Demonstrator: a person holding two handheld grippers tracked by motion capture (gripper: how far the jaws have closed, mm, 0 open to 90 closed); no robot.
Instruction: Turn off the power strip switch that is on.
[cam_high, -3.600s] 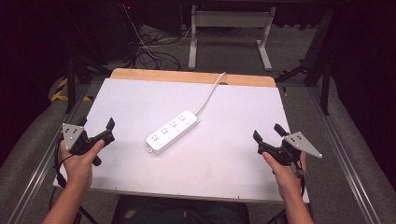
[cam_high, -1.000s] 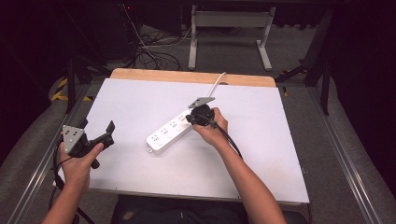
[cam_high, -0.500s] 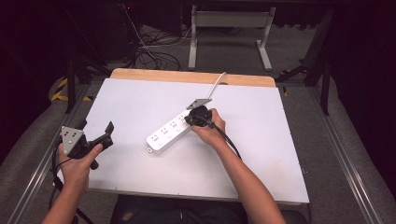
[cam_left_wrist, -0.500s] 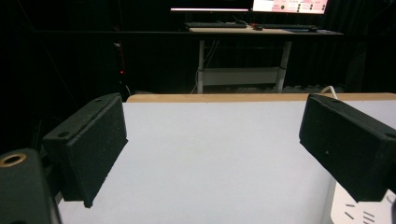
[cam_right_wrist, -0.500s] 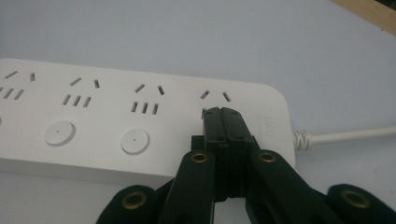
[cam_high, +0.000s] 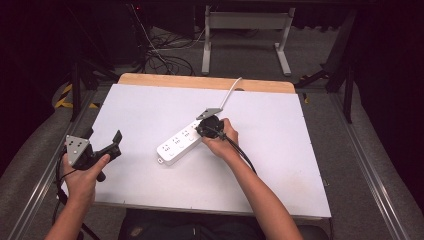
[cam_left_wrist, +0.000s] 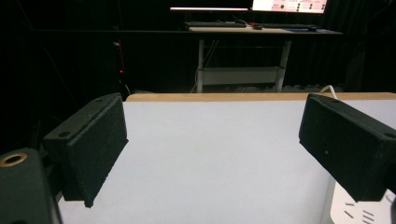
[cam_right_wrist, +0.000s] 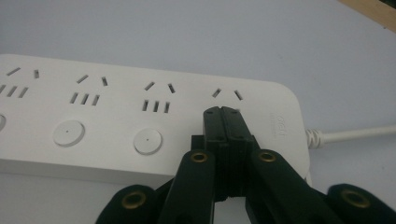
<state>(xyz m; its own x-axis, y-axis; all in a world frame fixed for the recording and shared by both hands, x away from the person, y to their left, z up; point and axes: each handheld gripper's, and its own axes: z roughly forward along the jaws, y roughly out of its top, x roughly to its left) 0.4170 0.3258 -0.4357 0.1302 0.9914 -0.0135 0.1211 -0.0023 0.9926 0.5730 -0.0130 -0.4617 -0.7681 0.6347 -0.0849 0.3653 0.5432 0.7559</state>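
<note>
power strip lying diagonal, cord end far right, near-left end free

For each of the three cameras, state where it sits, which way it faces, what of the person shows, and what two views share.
High view: above the person's side, looking forward and down on the table; both forearms, left gripper, right gripper.
Left gripper view: on the left gripper, facing level across the table; jaws wide apart.
Right gripper view: on the right gripper, looking down; closed jaws over a button on the power strip.
Shared: all three views show the power strip.
</note>
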